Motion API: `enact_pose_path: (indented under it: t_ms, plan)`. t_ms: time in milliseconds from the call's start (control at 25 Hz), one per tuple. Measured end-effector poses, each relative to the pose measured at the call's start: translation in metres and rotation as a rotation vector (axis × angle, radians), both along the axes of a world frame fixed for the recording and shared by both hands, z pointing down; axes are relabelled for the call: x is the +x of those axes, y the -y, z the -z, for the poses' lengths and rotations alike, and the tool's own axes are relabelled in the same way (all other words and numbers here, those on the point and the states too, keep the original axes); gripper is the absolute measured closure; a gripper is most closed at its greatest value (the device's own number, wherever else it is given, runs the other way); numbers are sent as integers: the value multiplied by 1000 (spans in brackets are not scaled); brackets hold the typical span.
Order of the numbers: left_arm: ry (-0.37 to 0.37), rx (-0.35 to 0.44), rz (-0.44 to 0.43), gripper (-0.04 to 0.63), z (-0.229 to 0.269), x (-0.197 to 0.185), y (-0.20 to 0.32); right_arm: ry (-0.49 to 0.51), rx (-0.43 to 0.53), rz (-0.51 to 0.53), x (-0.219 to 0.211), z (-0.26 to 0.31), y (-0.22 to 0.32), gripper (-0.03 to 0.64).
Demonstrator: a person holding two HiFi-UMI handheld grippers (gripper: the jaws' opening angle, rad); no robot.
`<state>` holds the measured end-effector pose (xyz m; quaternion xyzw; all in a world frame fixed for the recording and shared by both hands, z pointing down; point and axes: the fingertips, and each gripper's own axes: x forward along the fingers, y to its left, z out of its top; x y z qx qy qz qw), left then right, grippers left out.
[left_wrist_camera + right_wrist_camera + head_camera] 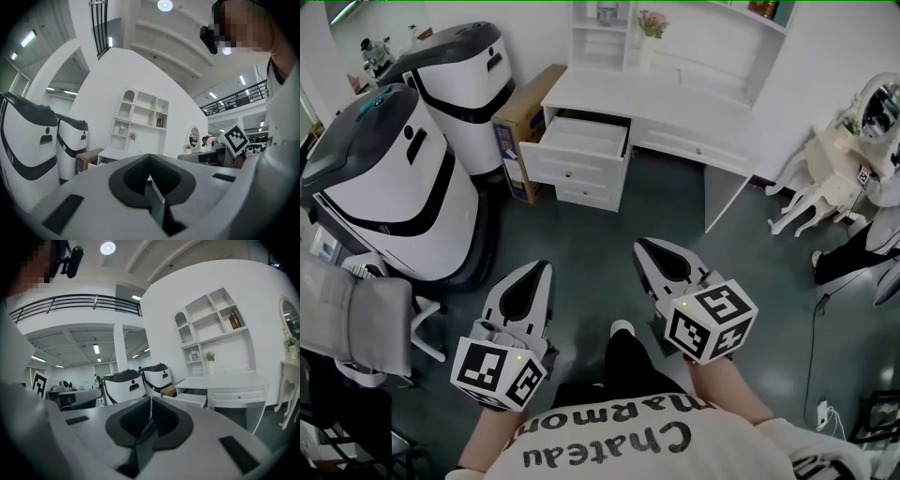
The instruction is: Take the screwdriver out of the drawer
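White desk (675, 108) across grey floor (581, 239): top drawer (581, 139) open, contents unclear; left gripper (540, 268), right gripper (644, 247) fingers closed.

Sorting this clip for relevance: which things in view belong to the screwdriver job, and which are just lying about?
Job: drawer, open; left tongs and right tongs, both shut and empty. No screwdriver shows.
Lying about: white machines; cardboard box; flowers; grey chair.
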<state>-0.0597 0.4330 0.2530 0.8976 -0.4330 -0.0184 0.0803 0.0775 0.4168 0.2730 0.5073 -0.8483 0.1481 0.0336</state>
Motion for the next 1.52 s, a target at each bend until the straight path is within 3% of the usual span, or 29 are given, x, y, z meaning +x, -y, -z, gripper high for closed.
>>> enact_pose_path:
  t_ms: [880,1520]
  plan:
    - [30,-42,123,572,-18,59,205,28,-31,85,67,-15,219,588]
    - [30,-8,167,572,-10,83,284,32,4,131,88,-7,302,588]
